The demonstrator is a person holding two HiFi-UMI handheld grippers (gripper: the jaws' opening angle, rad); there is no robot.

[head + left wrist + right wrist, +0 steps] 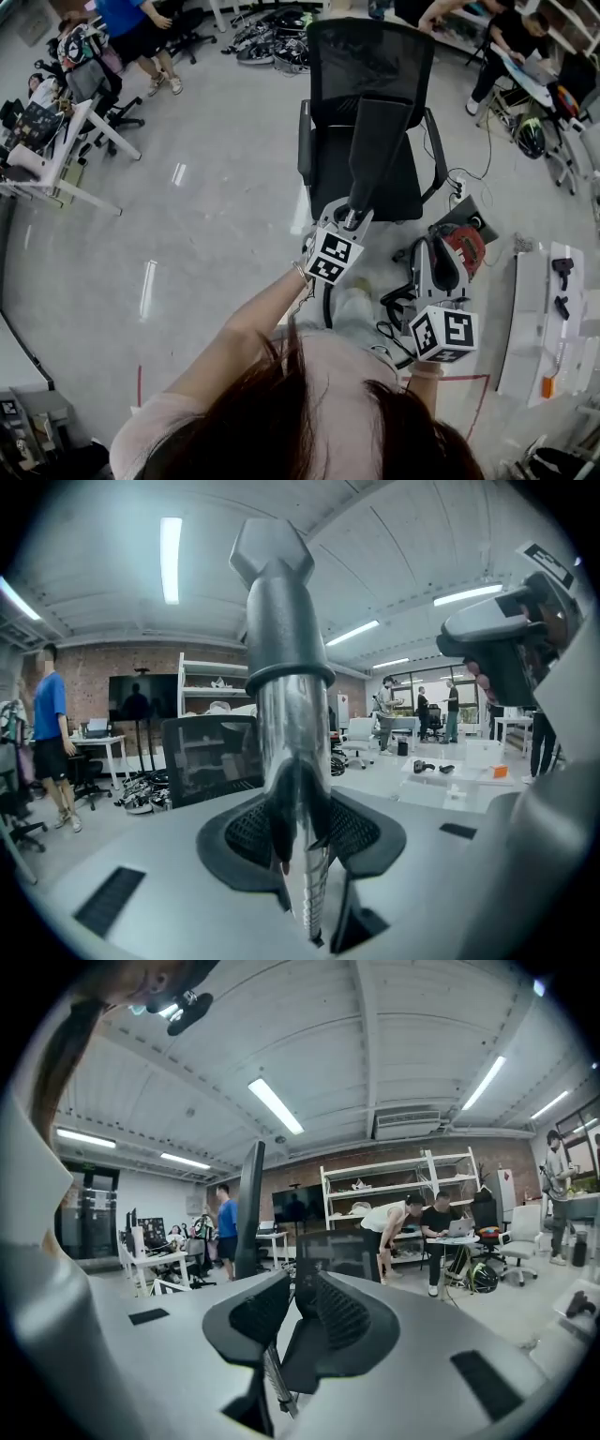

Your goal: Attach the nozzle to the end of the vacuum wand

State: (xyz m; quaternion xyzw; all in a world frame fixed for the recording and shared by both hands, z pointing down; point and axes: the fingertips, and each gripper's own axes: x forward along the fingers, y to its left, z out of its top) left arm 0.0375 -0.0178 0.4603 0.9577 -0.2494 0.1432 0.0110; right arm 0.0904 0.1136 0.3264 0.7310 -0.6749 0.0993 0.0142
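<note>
1. Left gripper (302, 832): the jaws are closed on the nozzle (281, 621). Both ribbed pads press against its glossy lower section, one on each side. The nozzle stands upright out of the jaws. Above the glossy part sits a flared grey collar, then a matt grey body that ends in an angled tip.

2. In the head view, the nozzle (375, 141) reaches from my left gripper out over the black office chair (323, 70). It shows as a dark, flat piece that is wider at its far end. The left marker cube (330, 256) sits just behind the grip. My left forearm runs back from it toward my body.

3. Right gripper (298, 1312): the jaws stand partly apart and nothing is between the pads. The office chair shows through the gap. The nozzle appears in this view as a narrow dark upright bar (249, 1208), left of the jaws and clear of them.

4. In the head view, the right marker cube (442, 334) lies to the right of the left gripper and nearer to me. The two grippers are apart.

5. A red and dark unit (467, 246) lies on the grey floor (206, 216) beside the chair base, just beyond my right gripper and partly hidden by it. I cannot tell which part of the vacuum it is.
</note>
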